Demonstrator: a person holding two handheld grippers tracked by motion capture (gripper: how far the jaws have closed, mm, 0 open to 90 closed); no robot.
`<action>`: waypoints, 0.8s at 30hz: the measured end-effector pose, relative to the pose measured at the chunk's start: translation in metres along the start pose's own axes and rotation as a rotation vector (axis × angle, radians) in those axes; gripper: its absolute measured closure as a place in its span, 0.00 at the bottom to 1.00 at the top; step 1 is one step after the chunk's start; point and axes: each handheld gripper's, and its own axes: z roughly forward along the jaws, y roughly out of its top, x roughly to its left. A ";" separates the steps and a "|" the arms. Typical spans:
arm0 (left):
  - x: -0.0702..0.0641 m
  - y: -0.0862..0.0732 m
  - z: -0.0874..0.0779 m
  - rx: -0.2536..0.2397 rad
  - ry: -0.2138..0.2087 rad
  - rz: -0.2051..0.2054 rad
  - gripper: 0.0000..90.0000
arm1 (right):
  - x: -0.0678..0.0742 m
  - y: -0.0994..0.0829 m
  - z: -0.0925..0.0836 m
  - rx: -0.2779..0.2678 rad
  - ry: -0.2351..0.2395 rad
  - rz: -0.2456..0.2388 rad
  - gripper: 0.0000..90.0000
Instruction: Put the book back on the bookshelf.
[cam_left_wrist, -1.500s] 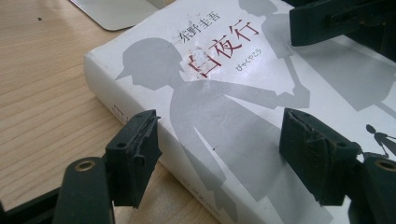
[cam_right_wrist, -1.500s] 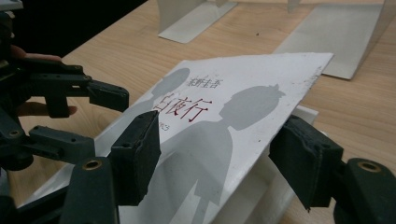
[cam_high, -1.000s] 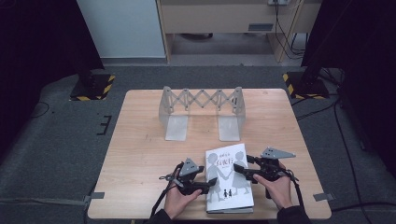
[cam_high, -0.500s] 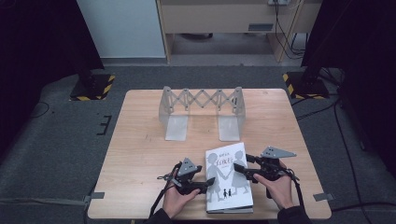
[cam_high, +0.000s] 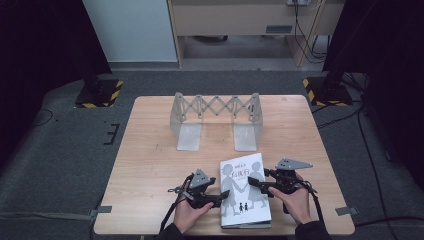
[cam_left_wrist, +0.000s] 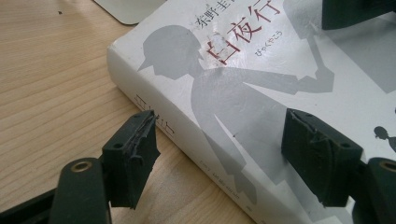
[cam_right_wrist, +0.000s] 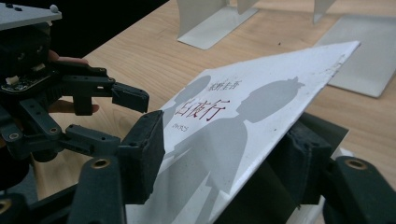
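The book (cam_high: 244, 192) lies on the counter (cam_high: 150, 165) at its near edge, around five o'clock from the counter's middle, white cover up with grey figures and red title characters. Its near end is partly cut off in both gripper views.

The left gripper (cam_high: 220, 196) sits at the book's nine o'clock side. In the left gripper view its jaws stand half apart, one low beside the spine, the other over the cover; whether either pad presses is hard to tell.

The right gripper (cam_high: 254, 183) reaches in from three o'clock. Its jaws have just been closing, and in the right gripper view the front cover (cam_right_wrist: 261, 116) is raised at a tilt between them; what lies under it stays in shadow.

Farther off, at twelve o'clock, a grey folding rack (cam_high: 216, 119) stands upright.
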 end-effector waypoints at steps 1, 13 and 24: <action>0.000 0.000 0.000 0.002 0.001 0.001 0.29 | -0.001 -0.001 0.000 0.007 0.004 0.015 0.46; 0.002 0.000 0.004 -0.008 -0.008 -0.006 0.27 | -0.011 -0.011 0.005 0.056 0.081 0.121 0.57; 0.005 0.001 0.006 -0.009 -0.023 -0.020 0.24 | -0.013 -0.009 0.006 0.070 0.126 0.190 0.67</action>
